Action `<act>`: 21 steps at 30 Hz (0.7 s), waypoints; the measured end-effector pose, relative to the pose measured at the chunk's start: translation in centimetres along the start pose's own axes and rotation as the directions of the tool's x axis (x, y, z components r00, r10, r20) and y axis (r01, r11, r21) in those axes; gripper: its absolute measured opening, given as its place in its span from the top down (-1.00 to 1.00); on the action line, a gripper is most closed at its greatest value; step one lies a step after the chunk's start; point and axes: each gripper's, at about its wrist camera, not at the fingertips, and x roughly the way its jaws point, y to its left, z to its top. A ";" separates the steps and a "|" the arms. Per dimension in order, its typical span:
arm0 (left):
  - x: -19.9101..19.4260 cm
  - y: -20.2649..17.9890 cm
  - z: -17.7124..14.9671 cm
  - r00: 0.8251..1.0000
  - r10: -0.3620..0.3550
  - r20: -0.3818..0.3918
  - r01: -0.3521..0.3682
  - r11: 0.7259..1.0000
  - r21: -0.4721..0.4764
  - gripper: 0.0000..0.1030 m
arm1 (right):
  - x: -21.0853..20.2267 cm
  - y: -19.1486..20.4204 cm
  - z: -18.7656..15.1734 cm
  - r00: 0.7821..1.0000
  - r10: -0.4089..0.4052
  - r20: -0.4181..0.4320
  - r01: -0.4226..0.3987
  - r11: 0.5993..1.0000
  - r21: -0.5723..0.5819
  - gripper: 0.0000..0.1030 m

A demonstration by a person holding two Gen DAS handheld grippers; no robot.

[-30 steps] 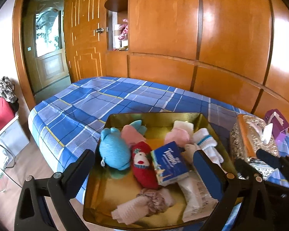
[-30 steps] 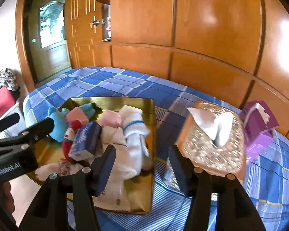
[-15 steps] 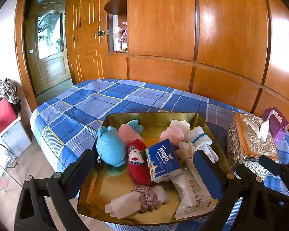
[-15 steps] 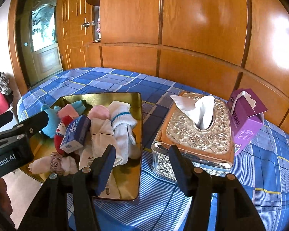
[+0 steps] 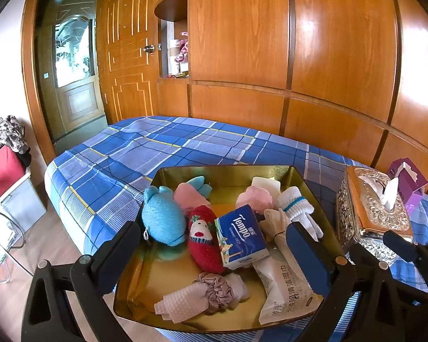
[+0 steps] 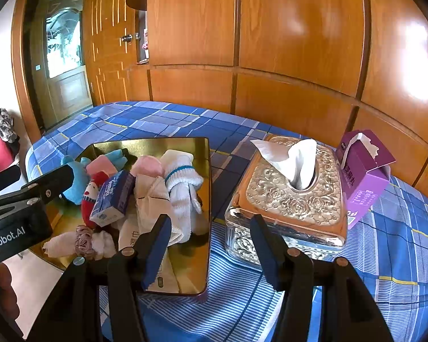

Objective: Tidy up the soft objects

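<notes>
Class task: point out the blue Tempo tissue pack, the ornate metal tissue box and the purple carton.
Tempo tissue pack (image 5: pixel 240 235), left wrist view, printed top face.
Ornate metal tissue box (image 6: pixel 294 196), right wrist view, embossed lid.
Purple carton (image 6: pixel 365 182), right wrist view, side panel.

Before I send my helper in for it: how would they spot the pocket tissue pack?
On the blue plaid bed sits a shallow gold metal tray of soft things. Near its middle lies the small blue-and-white pocket tissue pack, the only printed boxy item, beside a red knitted doll.

Left gripper (image 5: pixel 214 245) and right gripper (image 6: pixel 211 236) both angle downward, jaws apart, holding nothing.
</notes>
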 end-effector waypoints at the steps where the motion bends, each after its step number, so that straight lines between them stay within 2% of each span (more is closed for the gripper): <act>1: 0.0 0.0 0.0 1.000 -0.001 -0.001 0.001 1.000 0.000 -0.99 | 0.0 0.0 0.0 1.000 0.000 0.000 0.000 1.000 0.000 -0.12; 21: 0.1 -0.3 -0.2 1.000 -0.006 -0.019 0.006 1.000 0.010 -0.99 | -0.1 0.1 -0.1 1.000 0.004 -0.001 -0.004 1.000 0.000 -0.13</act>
